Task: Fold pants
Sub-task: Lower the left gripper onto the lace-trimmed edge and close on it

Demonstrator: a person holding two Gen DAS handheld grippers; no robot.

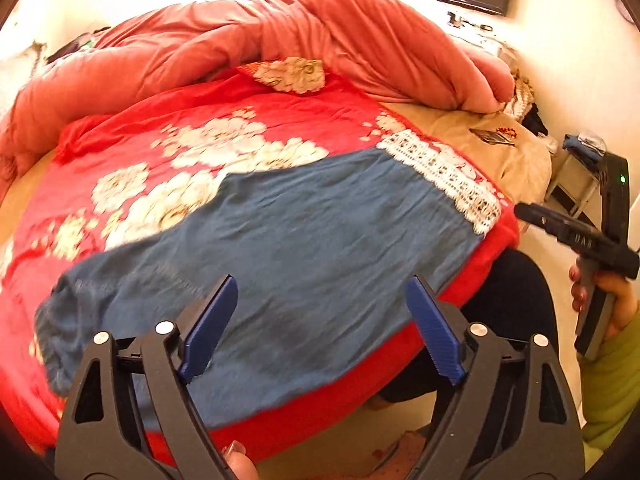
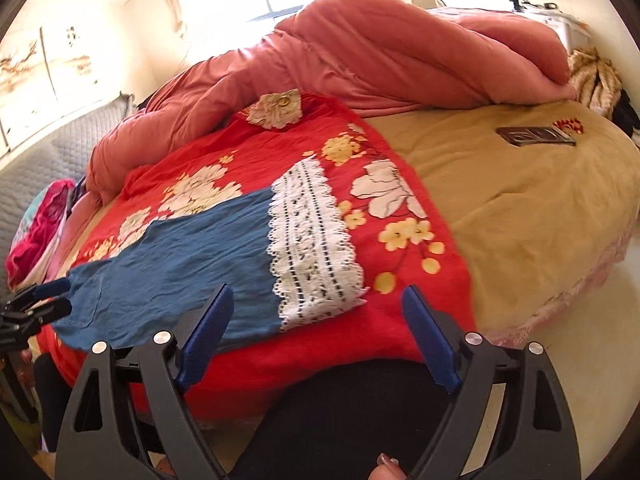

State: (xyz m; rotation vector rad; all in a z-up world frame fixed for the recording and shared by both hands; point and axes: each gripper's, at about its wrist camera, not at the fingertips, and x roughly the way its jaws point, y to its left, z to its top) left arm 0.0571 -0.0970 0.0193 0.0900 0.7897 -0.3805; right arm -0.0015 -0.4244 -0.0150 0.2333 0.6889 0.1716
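Lying: blue cotton pants with white lace cuff (image 2: 192,264) run left-right across red floral blanket (image 2: 400,320).
Left gripper (image 1: 320,328): jaws apart, over waist.
Right gripper (image 2: 316,336): jaws apart, near cuff.

Both wrist views close above bed (image 1: 516,168) edge — sharing blue pants (image 1: 280,248).
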